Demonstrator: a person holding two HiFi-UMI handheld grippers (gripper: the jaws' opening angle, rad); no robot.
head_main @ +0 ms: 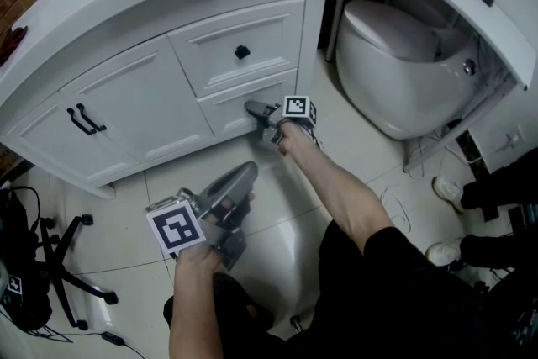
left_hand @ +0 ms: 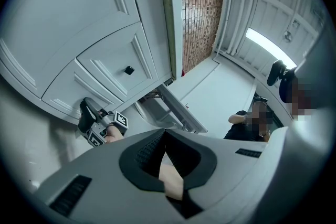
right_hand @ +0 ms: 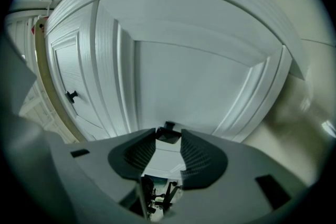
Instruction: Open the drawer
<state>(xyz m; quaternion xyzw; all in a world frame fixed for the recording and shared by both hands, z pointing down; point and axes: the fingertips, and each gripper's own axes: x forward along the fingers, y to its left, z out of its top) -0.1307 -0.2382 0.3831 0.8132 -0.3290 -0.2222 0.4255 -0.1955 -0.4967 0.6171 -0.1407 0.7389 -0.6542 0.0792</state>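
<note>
My right gripper [right_hand: 169,140] pinches the small black knob [right_hand: 169,134] of the bottom drawer [head_main: 231,109], low on the white cabinet [head_main: 126,97]. My left gripper [head_main: 246,172] waits closed and empty. If I pull crooked, the knob may slip out.

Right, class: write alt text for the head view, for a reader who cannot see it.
Seen from above, a person's right gripper is at the front of the lower drawer of a white vanity. The left gripper is held back over the floor; a toilet stands at right.

Dim soft light w/ fisheye warp, black corners.
</note>
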